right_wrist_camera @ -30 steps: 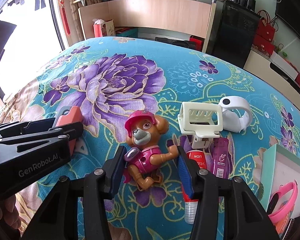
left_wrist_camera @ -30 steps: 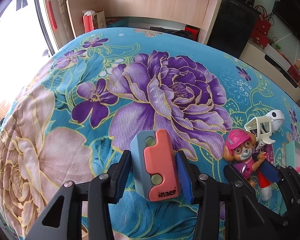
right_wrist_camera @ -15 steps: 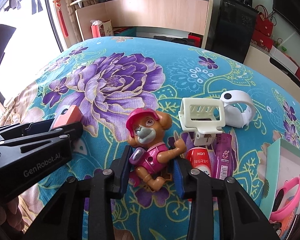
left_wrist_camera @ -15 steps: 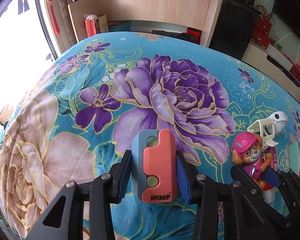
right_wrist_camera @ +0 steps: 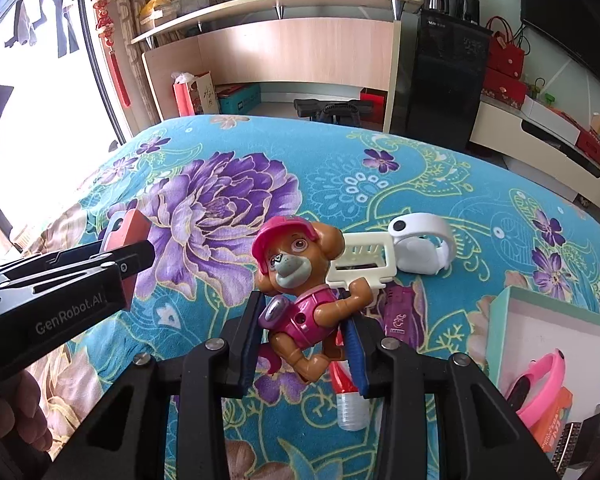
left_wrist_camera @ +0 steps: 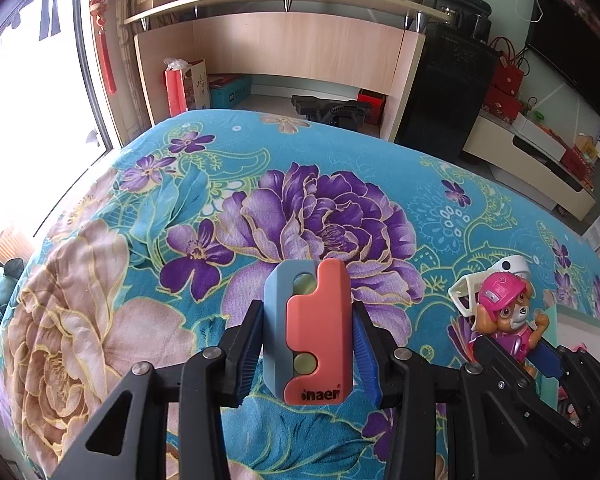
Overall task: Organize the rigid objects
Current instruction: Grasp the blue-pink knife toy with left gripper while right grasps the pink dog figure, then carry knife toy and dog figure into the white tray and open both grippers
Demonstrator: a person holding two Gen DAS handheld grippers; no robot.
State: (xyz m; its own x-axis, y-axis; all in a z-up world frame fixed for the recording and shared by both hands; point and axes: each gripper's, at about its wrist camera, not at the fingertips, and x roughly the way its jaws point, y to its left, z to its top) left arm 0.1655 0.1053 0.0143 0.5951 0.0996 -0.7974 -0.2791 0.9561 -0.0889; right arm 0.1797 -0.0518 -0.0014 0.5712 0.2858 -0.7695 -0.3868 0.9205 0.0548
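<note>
We hold a coral-and-grey-blue plastic block with two green round studs [left_wrist_camera: 314, 330] pinched in our left gripper [left_wrist_camera: 306, 350], above the turquoise floral blanket [left_wrist_camera: 100, 300]. Our right gripper [right_wrist_camera: 302, 338] clamps a brown plastic puppy figure in a pink cap and vest [right_wrist_camera: 300, 280]. Just behind lie a cream plastic frame [right_wrist_camera: 364, 264], a white band [right_wrist_camera: 424, 244], and, lower, a red tube [right_wrist_camera: 346, 394]. At right sits an open teal box [right_wrist_camera: 500, 312]
</note>
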